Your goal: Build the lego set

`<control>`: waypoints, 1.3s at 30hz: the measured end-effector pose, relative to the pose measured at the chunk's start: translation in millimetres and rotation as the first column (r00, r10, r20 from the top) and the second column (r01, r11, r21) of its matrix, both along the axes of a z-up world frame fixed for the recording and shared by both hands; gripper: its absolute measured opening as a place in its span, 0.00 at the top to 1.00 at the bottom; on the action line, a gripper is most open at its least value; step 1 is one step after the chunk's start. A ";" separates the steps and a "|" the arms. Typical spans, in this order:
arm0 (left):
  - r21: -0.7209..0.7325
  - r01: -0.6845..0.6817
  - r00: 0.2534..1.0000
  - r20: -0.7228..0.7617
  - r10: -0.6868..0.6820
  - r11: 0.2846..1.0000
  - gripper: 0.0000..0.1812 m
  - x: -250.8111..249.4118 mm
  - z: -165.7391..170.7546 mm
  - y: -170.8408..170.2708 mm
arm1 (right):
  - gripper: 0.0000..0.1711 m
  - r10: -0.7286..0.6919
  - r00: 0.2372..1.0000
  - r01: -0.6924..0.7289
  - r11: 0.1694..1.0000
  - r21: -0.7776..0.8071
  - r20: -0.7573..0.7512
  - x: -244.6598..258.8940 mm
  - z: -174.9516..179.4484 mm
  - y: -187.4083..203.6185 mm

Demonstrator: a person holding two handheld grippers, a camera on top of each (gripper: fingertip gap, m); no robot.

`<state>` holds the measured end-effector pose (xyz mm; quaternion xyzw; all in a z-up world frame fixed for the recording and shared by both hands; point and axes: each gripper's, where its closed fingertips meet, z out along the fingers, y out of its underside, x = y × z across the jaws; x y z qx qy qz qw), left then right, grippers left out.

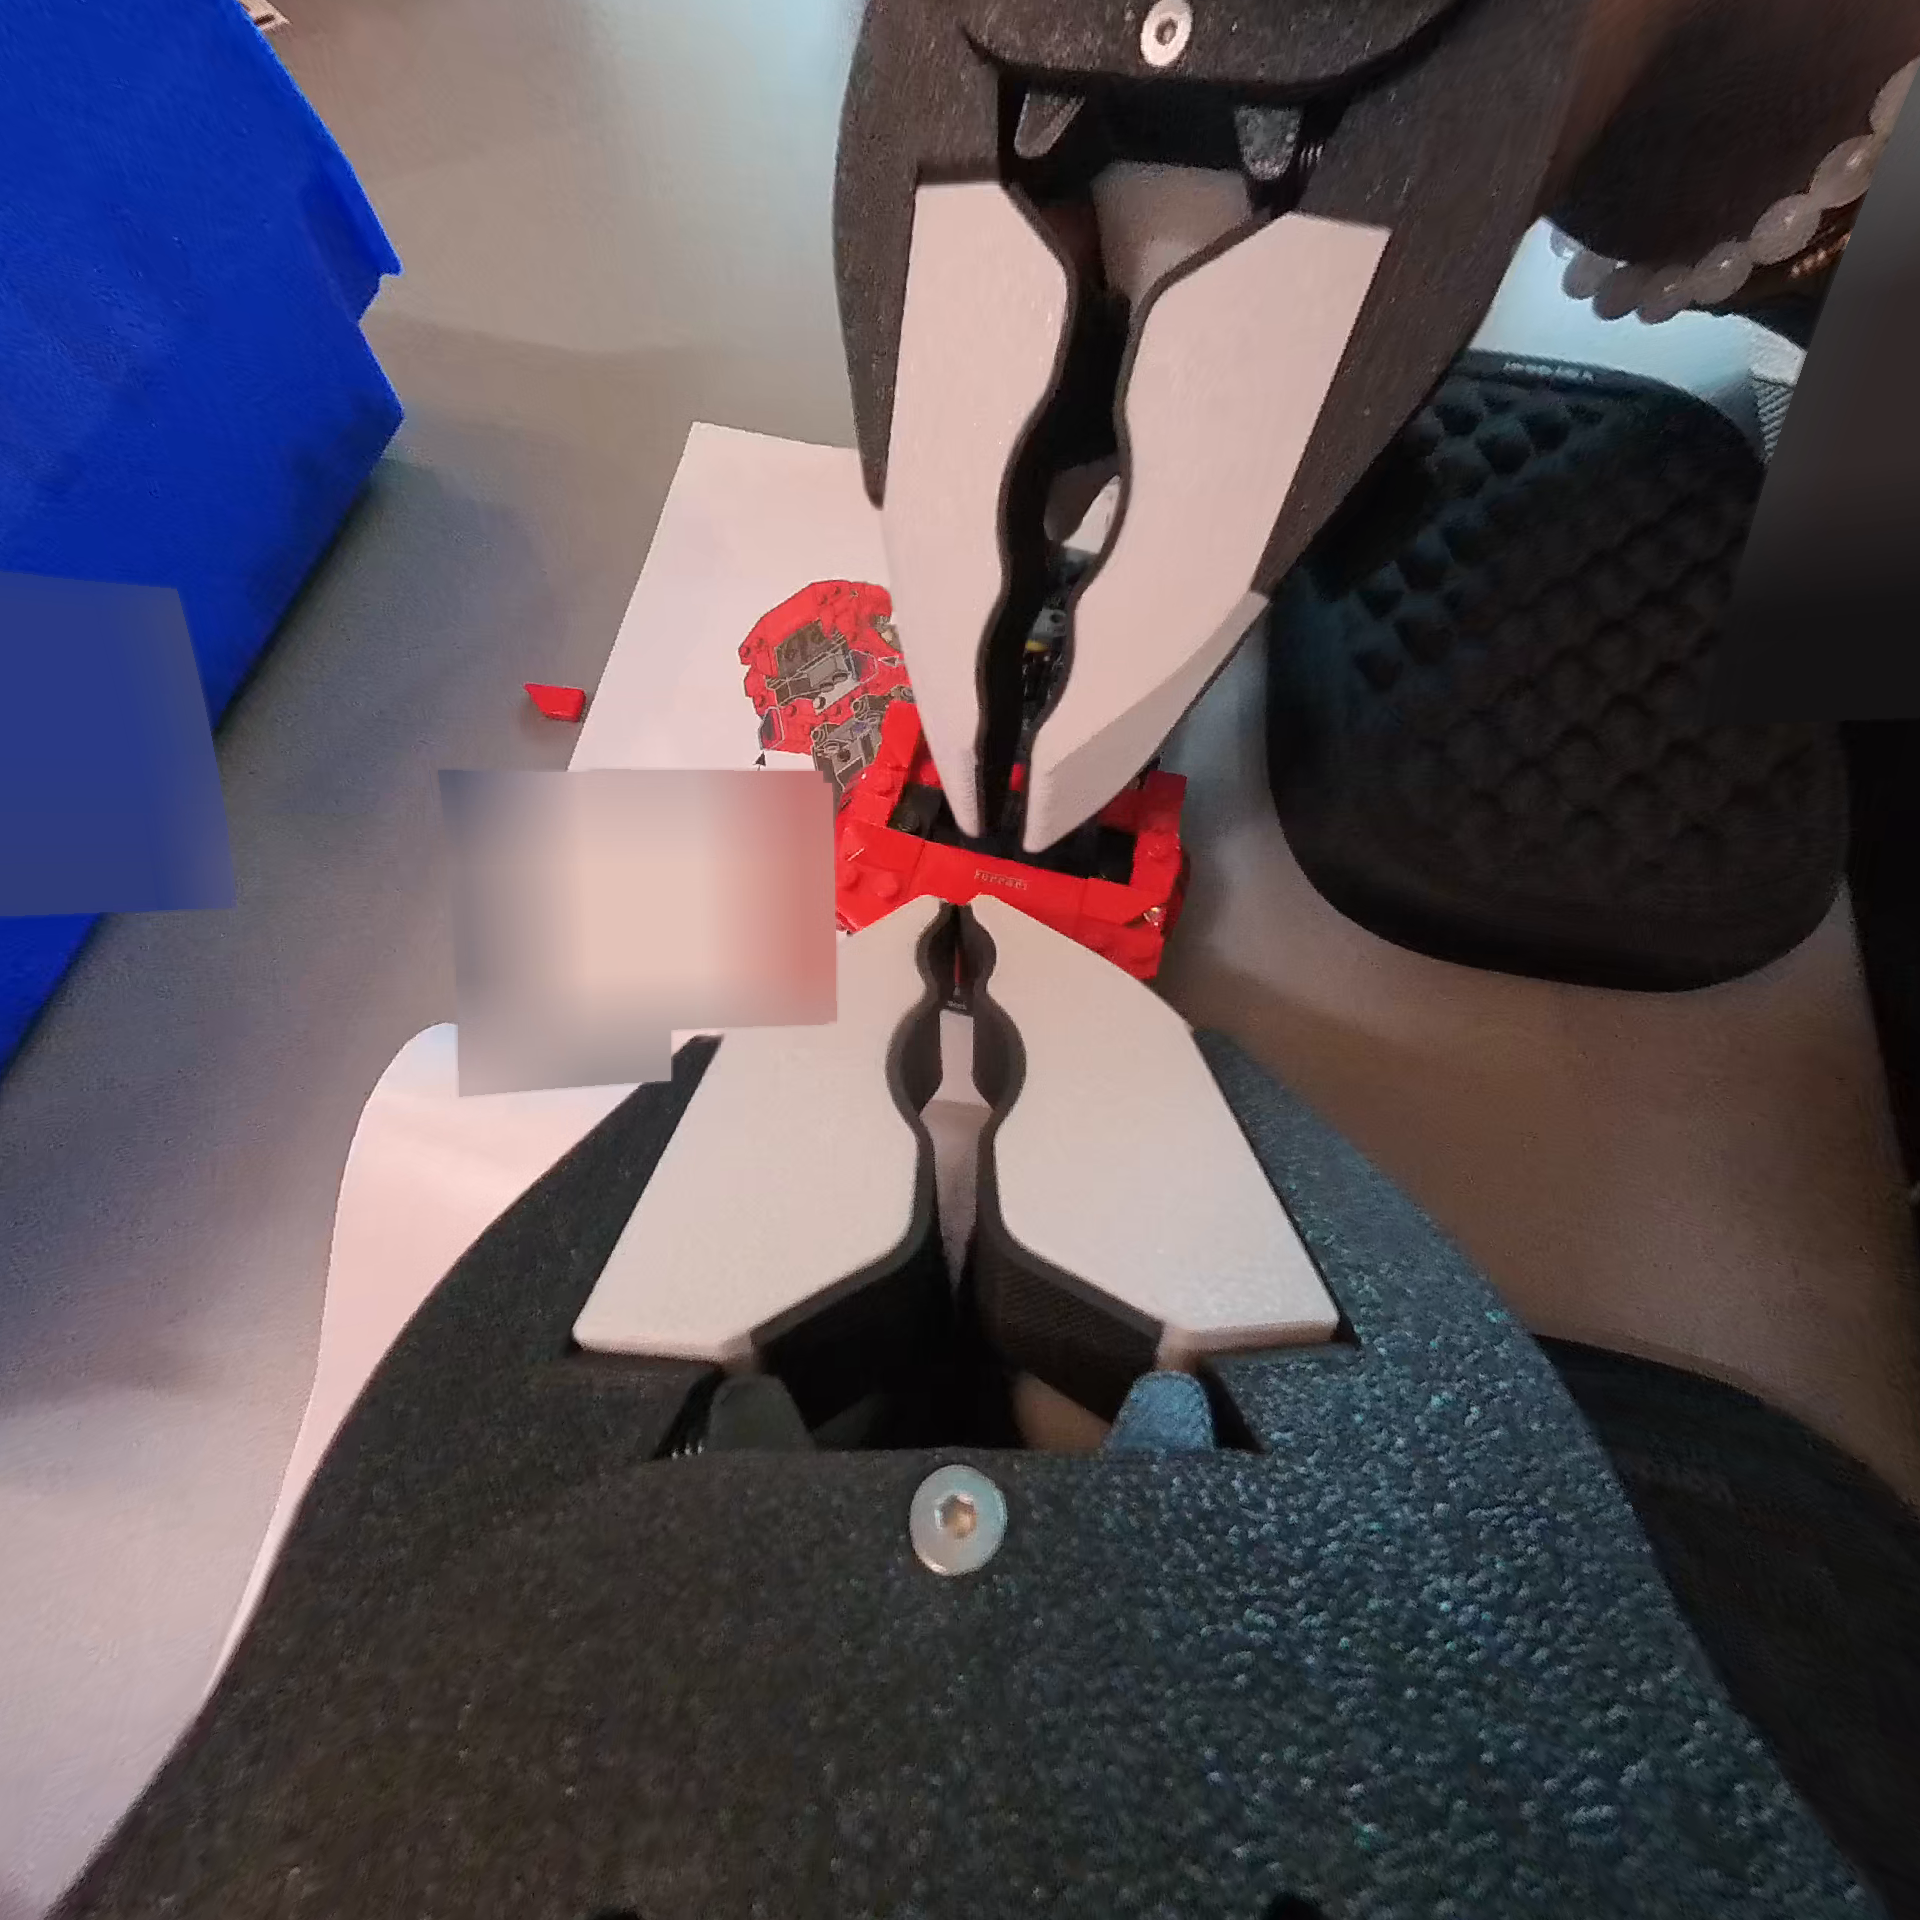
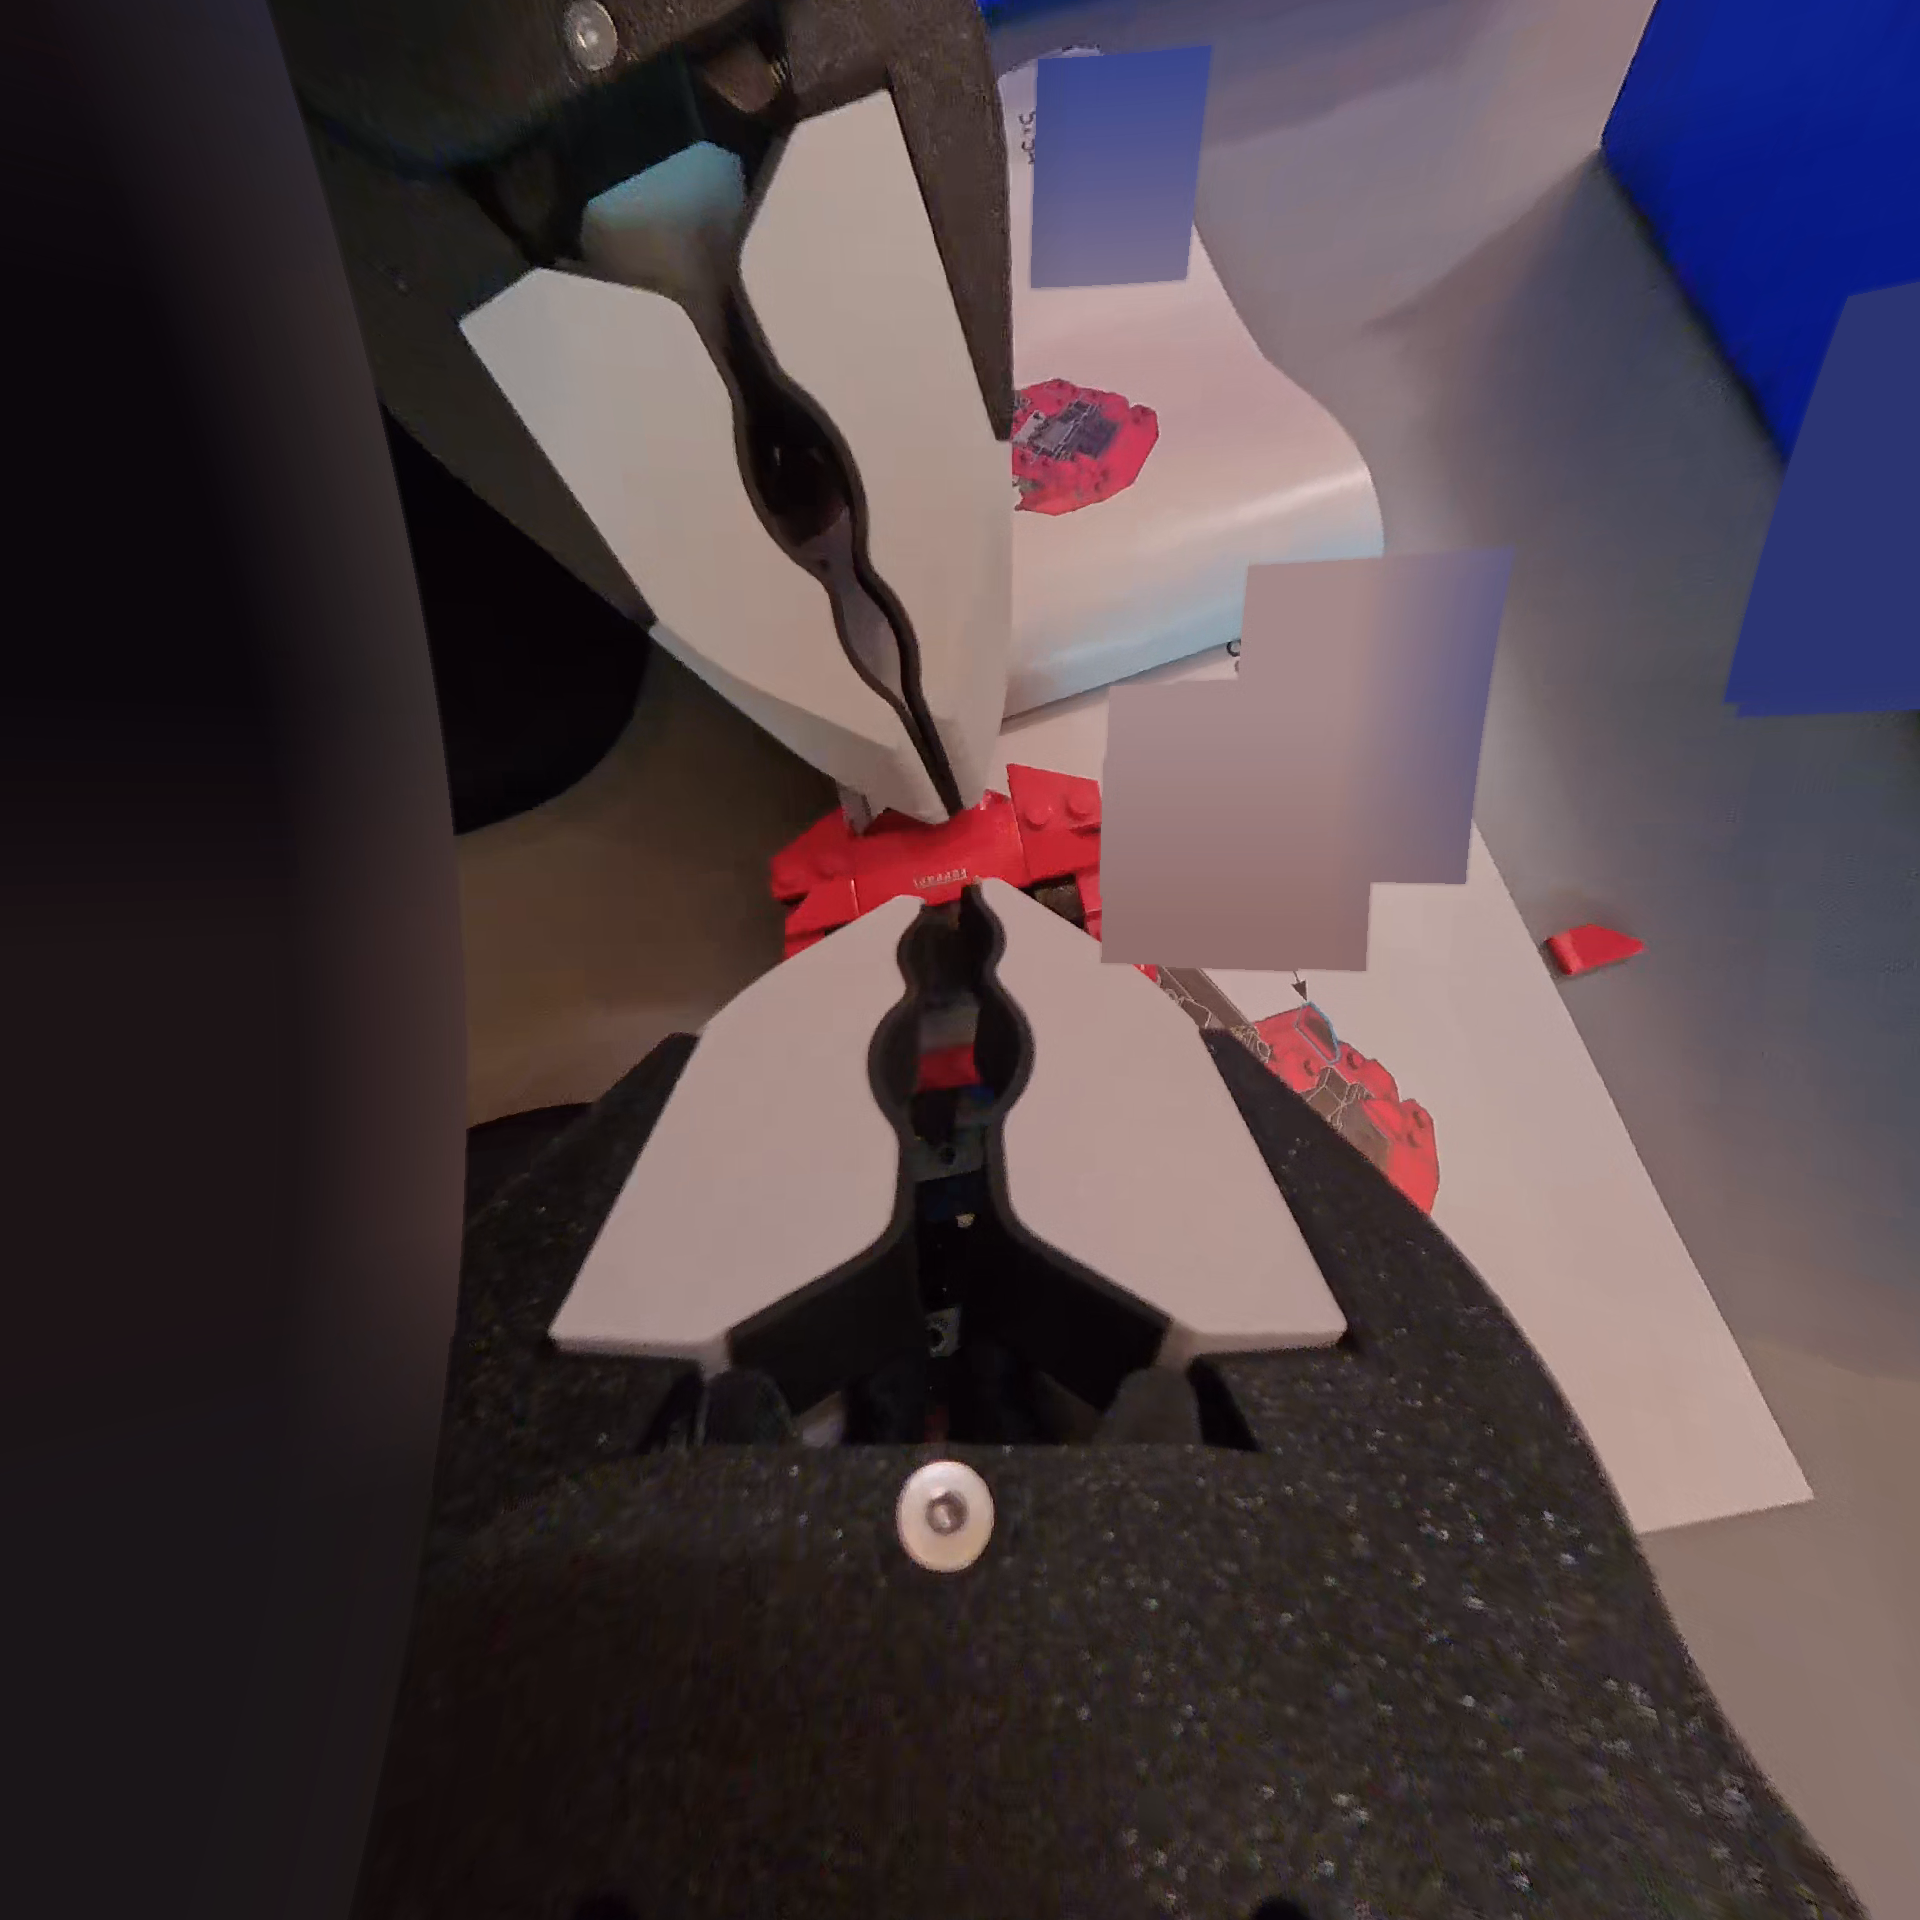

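The red lego model, a small car body with a black inside, sits on the table at the edge of the instruction sheet. My left gripper is shut on the model's near red wall. My right gripper comes down from above, its tips nearly together inside the model's black middle. In the right wrist view my right gripper pinches the model from the near side, and my left gripper is closed on its far edge. A loose red slope piece lies left of the sheet; it also shows in the right wrist view.
A blue bin stands at the left, also in the right wrist view. A black textured cushion lies right of the model. The instruction sheet shows printed pictures of the red model. A wrist with a beaded bracelet is at top right. Only a small space, under 4 cm, lies between the two pairs of fingers. From either gripper's tips it is about 12 cm to the loose red slope piece. It turns up in the right wrist view as well.
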<state>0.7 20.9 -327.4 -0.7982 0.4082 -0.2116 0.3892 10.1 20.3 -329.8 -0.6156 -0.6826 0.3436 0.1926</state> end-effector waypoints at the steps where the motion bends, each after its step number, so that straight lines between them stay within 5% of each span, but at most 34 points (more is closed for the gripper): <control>1: -0.005 0.004 1.000 0.000 -0.004 1.000 1.00 0.3 -1.0 -0.4 | 0.98 0.000 1.000 0.000 1.000 0.009 0.009 -0.4 -1.8 0.6; 18: -0.009 0.016 1.000 0.014 -0.016 1.000 1.00 3.6 -2.3 -1.2 | 1.00 -0.003 0.997 0.005 1.000 -0.022 0.078 -0.9 -3.4 -1.8; 27: 0.110 -0.077 0.987 0.147 0.061 0.991 1.00 -15.5 35.0 1.5 | 0.73 -0.135 0.989 0.135 0.991 -0.012 -0.063 43.6 21.4 27.5; 30: 0.098 -0.067 0.991 0.122 0.055 0.993 0.86 -17.4 30.1 -7.7 | 0.63 -0.115 0.993 0.115 0.993 0.017 -0.003 60.9 6.6 20.6; 34: 0.074 -0.065 0.994 0.091 0.058 0.995 0.80 -8.5 19.7 -18.2 | 0.66 -0.085 0.996 0.083 0.994 0.071 0.026 63.4 -8.3 18.0; 39: 0.105 -0.096 0.989 0.118 0.084 0.990 0.82 -2.7 25.4 -22.9 | 0.85 -0.165 0.976 0.177 0.981 0.076 -0.140 38.9 30.9 60.3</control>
